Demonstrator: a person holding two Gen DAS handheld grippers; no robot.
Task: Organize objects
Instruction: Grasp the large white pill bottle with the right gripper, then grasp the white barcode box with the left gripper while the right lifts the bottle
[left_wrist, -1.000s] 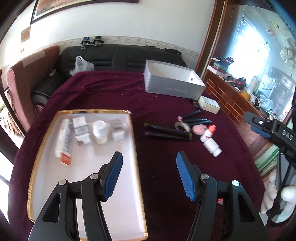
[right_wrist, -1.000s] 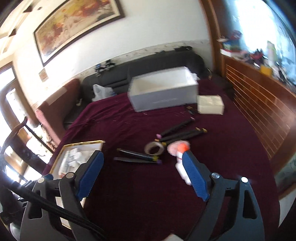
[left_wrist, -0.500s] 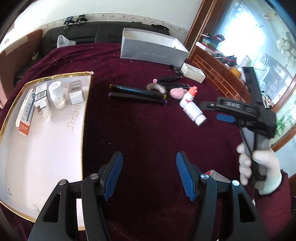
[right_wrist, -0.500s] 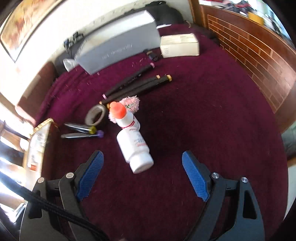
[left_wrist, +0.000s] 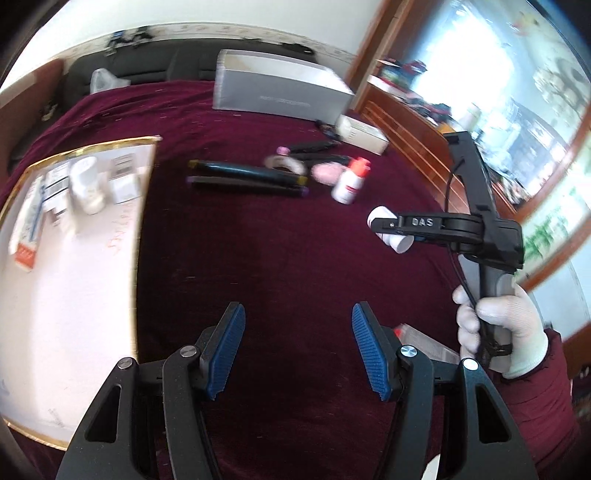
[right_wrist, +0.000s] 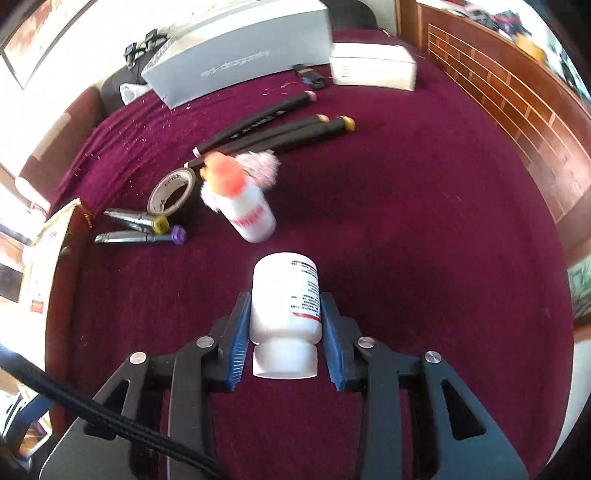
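**Right tongs close on white bottle**

Half a second ago the right gripper (right_wrist: 284, 332) hung spread above a white bottle (right_wrist: 285, 299) lying on the maroon cloth (right_wrist: 424, 240); now its blue pads sit against the bottle's sides, the jaws closing on it, cap toward the camera.

Left wrist view: the left gripper (left_wrist: 297, 349) hangs over bare cloth with jaws apart and nothing between them; a gold-edged tray (left_wrist: 74, 295) of small boxes lies to the left; to the right a gloved hand (left_wrist: 498, 328) holds the right gripper (left_wrist: 388, 229), the bottle (left_wrist: 391, 240) clamped at its tip.

Right wrist view: beyond the held bottle lie an orange-capped bottle (right_wrist: 245, 206), a tape roll (right_wrist: 171, 192), a pink puff (right_wrist: 264, 166) and several dark markers (right_wrist: 273, 134); a grey box (right_wrist: 243, 51) and a small white box (right_wrist: 373, 66) stand at the far edge.
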